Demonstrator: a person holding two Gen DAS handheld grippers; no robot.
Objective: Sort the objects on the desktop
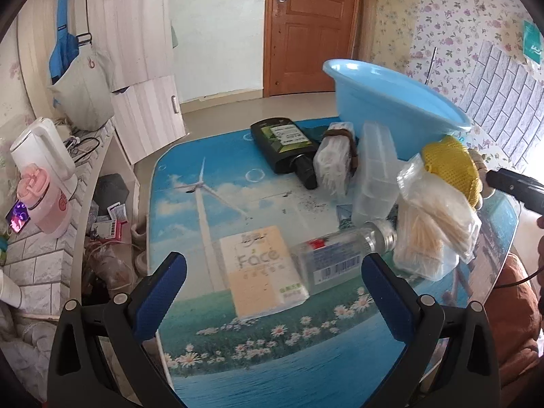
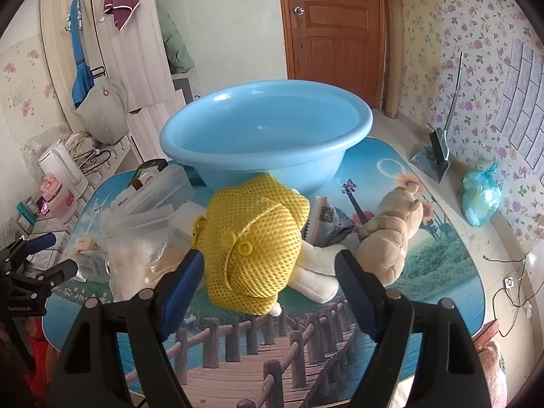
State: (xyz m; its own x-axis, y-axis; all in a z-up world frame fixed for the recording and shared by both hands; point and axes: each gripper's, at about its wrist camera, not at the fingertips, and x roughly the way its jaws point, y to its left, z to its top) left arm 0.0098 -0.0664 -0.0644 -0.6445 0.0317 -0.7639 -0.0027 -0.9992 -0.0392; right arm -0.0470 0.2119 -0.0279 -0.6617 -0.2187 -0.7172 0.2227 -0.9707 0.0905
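A: What does the right gripper (image 2: pixel 268 273) have nearest to it?
B: Its fingers are spread wide, with the yellow mesh hat (image 2: pixel 253 241) on a white plush toy (image 2: pixel 318 277) lying between them on the table (image 2: pixel 442 272). I can't tell if the left pad touches the mesh; the right pad stands clear.

A: And the left gripper (image 1: pixel 273 290)?
B: Also spread wide, holding nothing. Between its fingers lie a tissue pack (image 1: pixel 260 265) and a clear bottle (image 1: pixel 340 255), flat on the table and touching each other.

A: Further along?
B: A bag of cotton swabs (image 1: pixel 435 224) just beside the bottle's cap, then a clear plastic box (image 1: pixel 375 170) propped up behind it. A tan plush bear (image 2: pixel 391 231) lies right of the hat, beside a small dark packet (image 2: pixel 331 221).

A: And at the back?
B: A wrapped bundle of white sticks (image 1: pixel 333 163) next to a dark bottle (image 1: pixel 287 142) on its side, and the blue basin (image 2: pixel 265 129) behind the hat, with nothing visible inside.
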